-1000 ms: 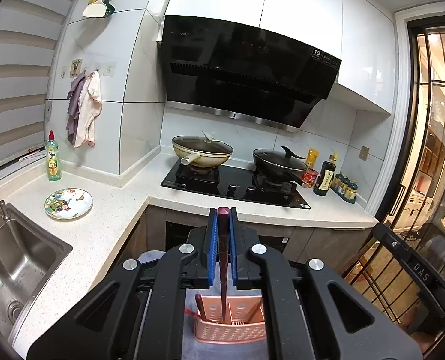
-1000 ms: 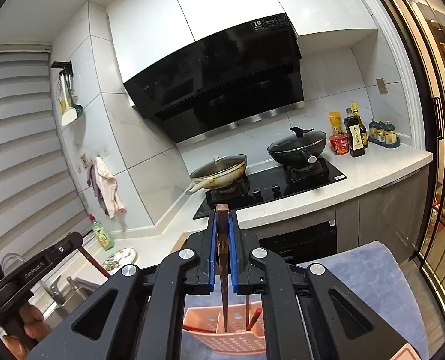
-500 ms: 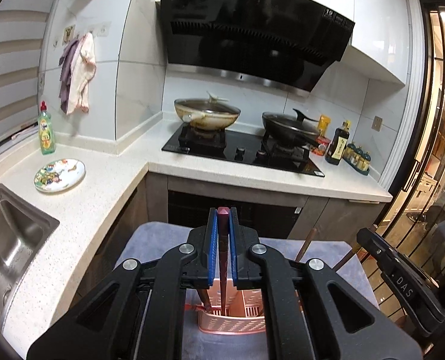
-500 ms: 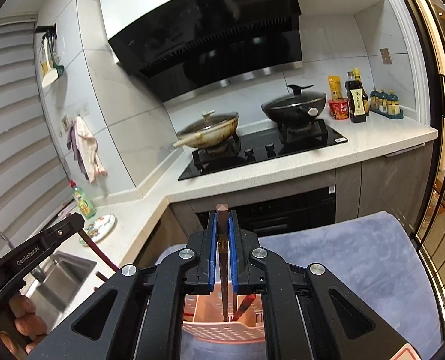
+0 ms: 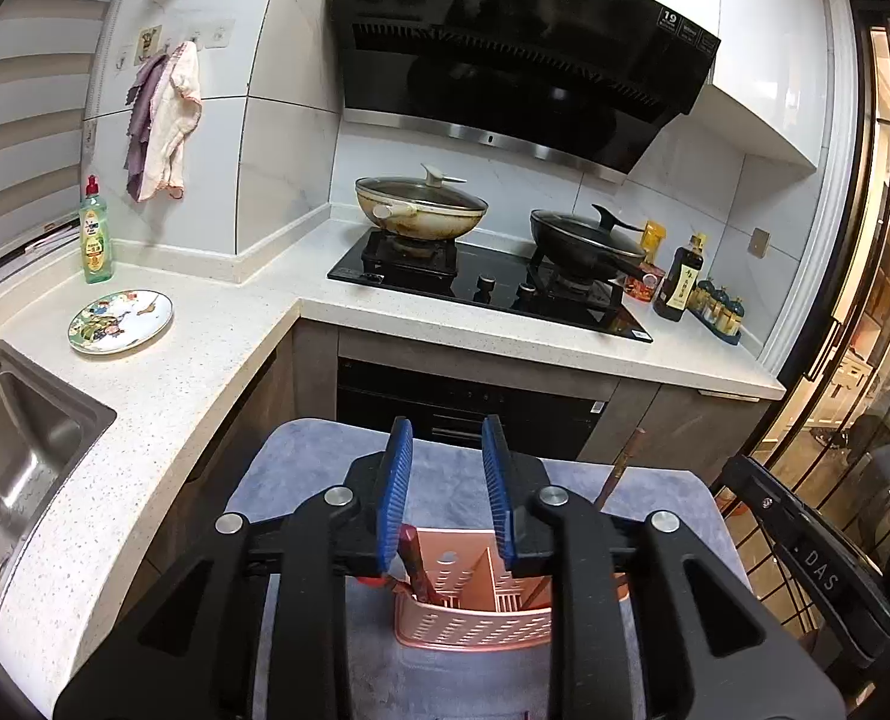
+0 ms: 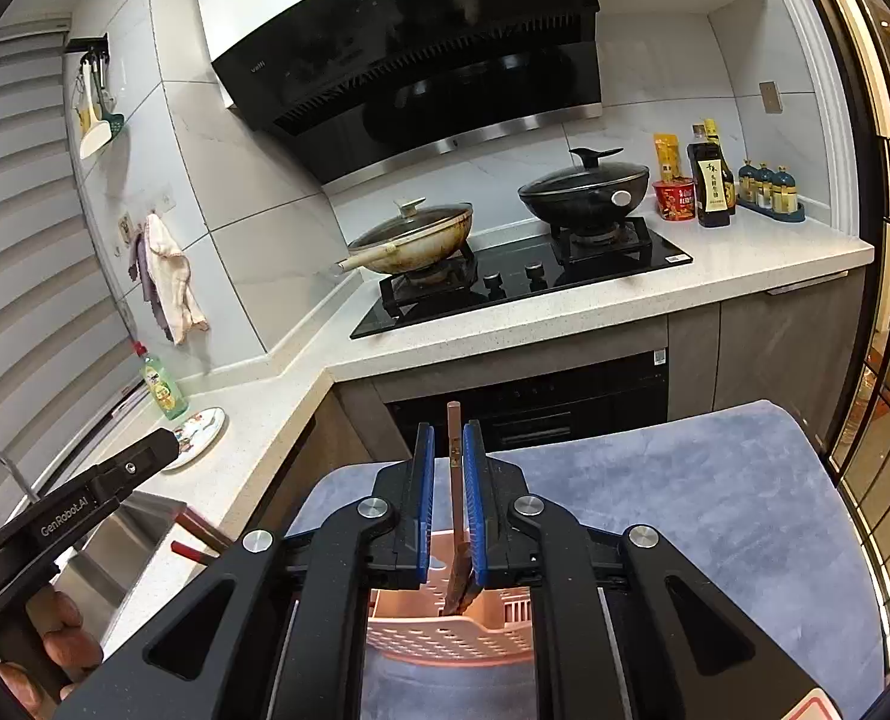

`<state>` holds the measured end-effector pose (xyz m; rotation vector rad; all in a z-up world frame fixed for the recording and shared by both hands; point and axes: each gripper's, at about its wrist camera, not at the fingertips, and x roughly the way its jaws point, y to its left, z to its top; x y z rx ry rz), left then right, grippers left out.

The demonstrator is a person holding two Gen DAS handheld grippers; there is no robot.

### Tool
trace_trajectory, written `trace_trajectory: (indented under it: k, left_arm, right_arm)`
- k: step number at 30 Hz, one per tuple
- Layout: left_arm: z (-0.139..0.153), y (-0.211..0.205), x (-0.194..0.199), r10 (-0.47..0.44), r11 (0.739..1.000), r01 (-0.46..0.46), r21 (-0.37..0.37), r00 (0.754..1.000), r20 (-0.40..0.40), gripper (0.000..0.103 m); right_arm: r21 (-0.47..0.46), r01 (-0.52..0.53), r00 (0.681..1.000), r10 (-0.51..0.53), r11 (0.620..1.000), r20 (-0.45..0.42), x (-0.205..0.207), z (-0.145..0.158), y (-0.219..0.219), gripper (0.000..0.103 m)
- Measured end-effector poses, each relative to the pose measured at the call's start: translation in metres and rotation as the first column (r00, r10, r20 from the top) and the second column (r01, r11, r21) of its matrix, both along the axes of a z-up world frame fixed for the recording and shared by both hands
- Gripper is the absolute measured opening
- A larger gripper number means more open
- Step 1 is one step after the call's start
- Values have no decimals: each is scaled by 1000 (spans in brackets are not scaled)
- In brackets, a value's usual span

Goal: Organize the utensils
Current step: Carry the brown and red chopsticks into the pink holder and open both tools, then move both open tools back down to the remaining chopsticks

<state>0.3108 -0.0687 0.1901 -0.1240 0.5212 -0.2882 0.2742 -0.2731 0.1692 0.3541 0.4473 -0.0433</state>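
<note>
A pink perforated utensil basket [image 5: 475, 618] stands on a grey-blue cloth [image 5: 445, 492]; it also shows in the right wrist view [image 6: 451, 630]. My left gripper [image 5: 446, 450] is open and empty above the basket. A dark red chopstick [image 5: 417, 564] leans in the basket's left compartment, below the left pad. My right gripper [image 6: 445, 456] stands slightly apart; a brown chopstick [image 6: 455, 468] stands upright between its pads, its lower end in the basket. Whether the pads still press it is unclear.
The cloth-covered table [image 6: 715, 492] sits in front of a white L-shaped counter [image 5: 162, 372] with a sink [image 5: 12, 438], a painted plate [image 5: 120, 321], a soap bottle [image 5: 95, 231], a hob with two lidded pans [image 5: 420, 210] and sauce bottles [image 5: 679, 282]. A glass door [image 5: 883, 360] is at the right.
My left gripper has opened and let its dark red chopstick drop into the basket. My right gripper has loosened around the brown chopstick, which has slid down. Both grippers tilted downward.
</note>
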Motion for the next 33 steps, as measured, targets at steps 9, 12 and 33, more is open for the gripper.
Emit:
trace_trajectory:
  k: [9, 12, 33]
  left_arm:
    - [4, 13, -37, 18, 1000, -18, 19, 1000, 12, 34]
    - [-4, 18, -54, 25, 998, -25, 51, 1000, 6, 34]
    - [-122, 46, -169, 51, 976, -7, 217, 979, -196, 34]
  right_arm:
    - [-25, -36, 999, 36, 999, 14, -45, 7, 7, 12]
    - [-32, -54, 999, 55, 998, 3, -65, 2, 13, 12]
    - [-105, -153, 963, 124, 983, -238, -214, -114, 73, 12]
